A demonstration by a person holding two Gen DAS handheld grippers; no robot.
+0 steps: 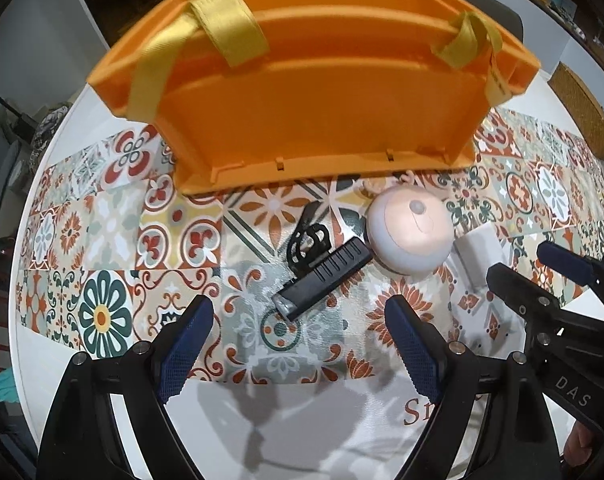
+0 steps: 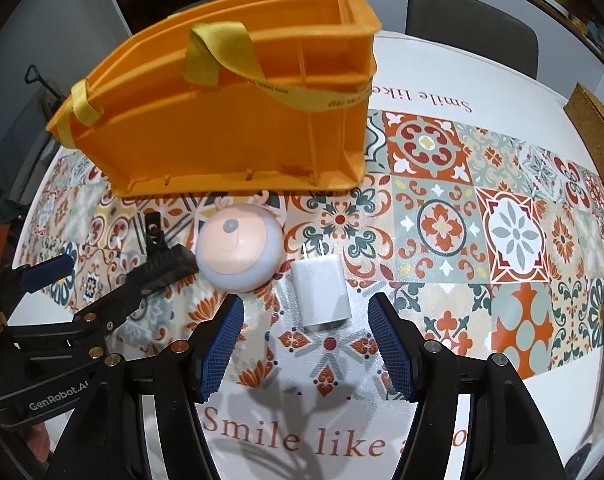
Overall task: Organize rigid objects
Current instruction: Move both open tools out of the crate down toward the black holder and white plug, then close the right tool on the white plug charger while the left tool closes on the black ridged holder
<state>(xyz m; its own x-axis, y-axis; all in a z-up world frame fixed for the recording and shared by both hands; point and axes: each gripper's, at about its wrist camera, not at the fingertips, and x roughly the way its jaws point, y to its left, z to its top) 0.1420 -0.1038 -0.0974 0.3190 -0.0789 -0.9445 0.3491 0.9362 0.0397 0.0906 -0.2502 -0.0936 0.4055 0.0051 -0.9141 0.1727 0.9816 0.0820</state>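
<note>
An orange plastic basket [image 1: 321, 120] with yellow straps stands at the back of the table; it also shows in the right wrist view [image 2: 230, 136]. In front of it lie a black flashlight-like tool [image 1: 321, 276] with a black clip [image 1: 307, 236], a round white and peach toy [image 1: 409, 232], and a white wall charger [image 2: 321, 292]. My left gripper [image 1: 298, 320] is open and empty, just short of the black tool. My right gripper [image 2: 305, 320] is open and empty, its fingers to either side of the charger's near end.
The table has a patterned tile cloth [image 2: 481, 220] with printed text at its near edge. A cork board [image 2: 593, 136] lies at the right edge. A grey chair [image 2: 469, 24] stands behind the table. The toy also shows in the right wrist view [image 2: 238, 252].
</note>
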